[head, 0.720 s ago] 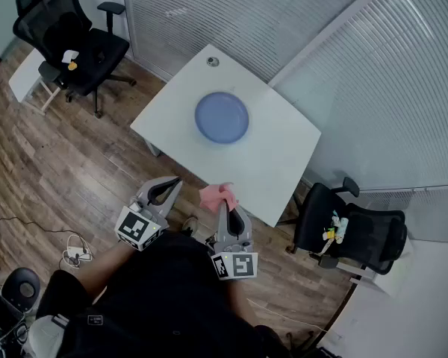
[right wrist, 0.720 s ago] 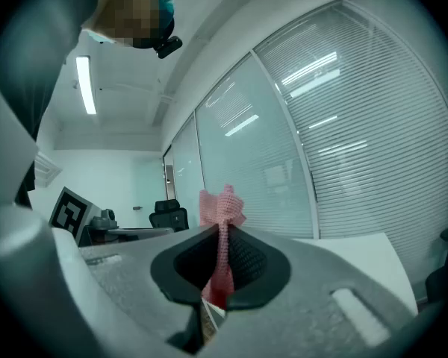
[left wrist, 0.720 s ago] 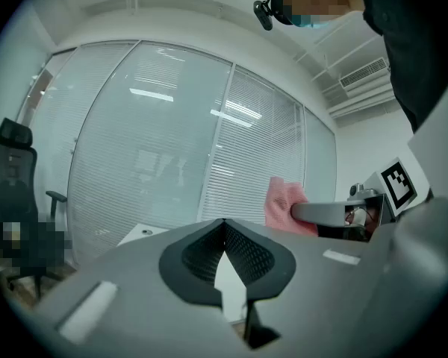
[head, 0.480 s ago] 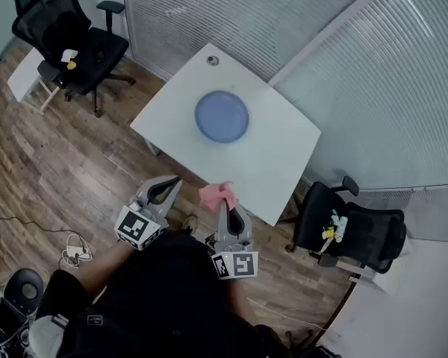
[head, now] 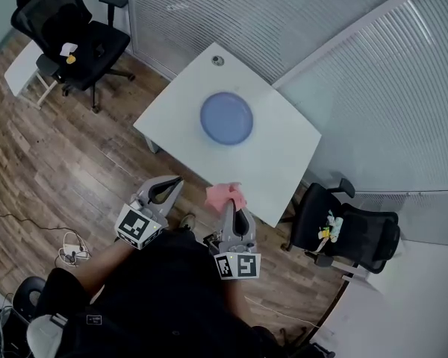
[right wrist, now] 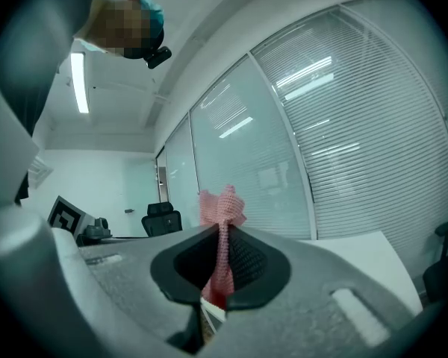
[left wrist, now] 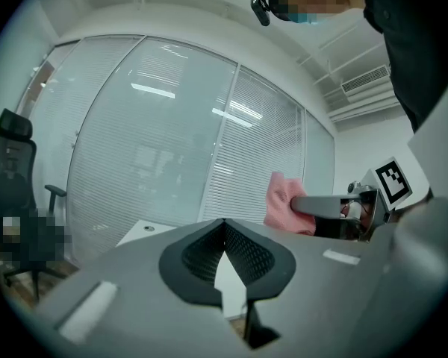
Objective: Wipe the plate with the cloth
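A round blue plate (head: 226, 118) lies in the middle of a white square table (head: 284, 155) in the head view. My right gripper (head: 234, 207) is held level just short of the table's near edge, shut on a pink cloth (head: 225, 195) that sticks up past its tips. The right gripper view shows the cloth (right wrist: 222, 230) pinched between the dark pads. My left gripper (head: 169, 188) is held beside it to the left over the wooden floor, shut with nothing in it. In the left gripper view the closed jaws (left wrist: 224, 226) point at the table, and the pink cloth (left wrist: 284, 202) shows at the right.
A small round fitting (head: 218, 61) sits near the table's far corner. One black office chair (head: 67, 36) stands at the upper left, another (head: 351, 233) at the right of the table. Glass walls with blinds run behind. Cables (head: 73, 248) lie on the wood floor at left.
Both grippers and the cloth keep their pose. The view has shifted slightly, so the table and plate sit a little to the right and the grippers a touch lower.
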{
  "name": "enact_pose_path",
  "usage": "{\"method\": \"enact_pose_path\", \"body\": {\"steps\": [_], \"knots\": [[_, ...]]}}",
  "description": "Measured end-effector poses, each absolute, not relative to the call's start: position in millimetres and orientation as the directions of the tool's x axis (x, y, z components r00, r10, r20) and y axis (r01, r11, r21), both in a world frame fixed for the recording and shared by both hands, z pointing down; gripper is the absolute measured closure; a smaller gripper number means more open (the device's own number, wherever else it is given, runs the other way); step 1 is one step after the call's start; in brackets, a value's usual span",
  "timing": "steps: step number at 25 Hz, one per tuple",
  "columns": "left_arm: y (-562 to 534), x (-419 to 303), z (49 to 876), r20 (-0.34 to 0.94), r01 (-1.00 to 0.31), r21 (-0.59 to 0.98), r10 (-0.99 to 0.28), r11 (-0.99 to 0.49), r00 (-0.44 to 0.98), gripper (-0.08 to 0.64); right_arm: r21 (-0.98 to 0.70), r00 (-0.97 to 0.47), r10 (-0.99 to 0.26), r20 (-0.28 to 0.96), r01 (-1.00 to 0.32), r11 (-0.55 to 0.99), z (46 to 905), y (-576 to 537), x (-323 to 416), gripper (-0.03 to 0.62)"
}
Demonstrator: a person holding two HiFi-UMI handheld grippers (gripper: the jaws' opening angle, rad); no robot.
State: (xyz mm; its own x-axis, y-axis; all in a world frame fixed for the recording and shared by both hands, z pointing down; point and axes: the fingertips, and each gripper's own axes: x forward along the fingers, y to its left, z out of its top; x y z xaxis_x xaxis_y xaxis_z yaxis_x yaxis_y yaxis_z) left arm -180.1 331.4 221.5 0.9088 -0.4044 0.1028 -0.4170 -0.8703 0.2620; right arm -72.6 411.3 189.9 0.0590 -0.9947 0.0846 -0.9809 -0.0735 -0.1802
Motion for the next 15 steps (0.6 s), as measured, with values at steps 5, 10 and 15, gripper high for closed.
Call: {"method": "enact_pose_path", "body": {"steps": [5, 10, 15], "knots": [[316.9, -195.3, 236.8, 0.113, -0.4, 0.269, -0.384, -0.876, 0.917, 0.558, -0.142, 0.082, -0.992, 0.099, -0.985, -0.096, 188.2, 397.3, -86.1, 0.577], [292.7, -189.4, 240.9, 0.136, -0.396, 0.295, -0.372, -0.87, 0.918, 0.558, -0.127, 0.098, -0.988, 0.117, -0.985, -0.113, 188.4, 377.8, -83.0, 0.578], [270.9, -162.4, 250.8, 0.15, -0.412, 0.287, -0.384, -0.865, 0.911, 0.558, -0.132, 0.079, -0.992, 0.102, -0.987, -0.092, 187.0, 349.3, -51.6, 0.578]]}}
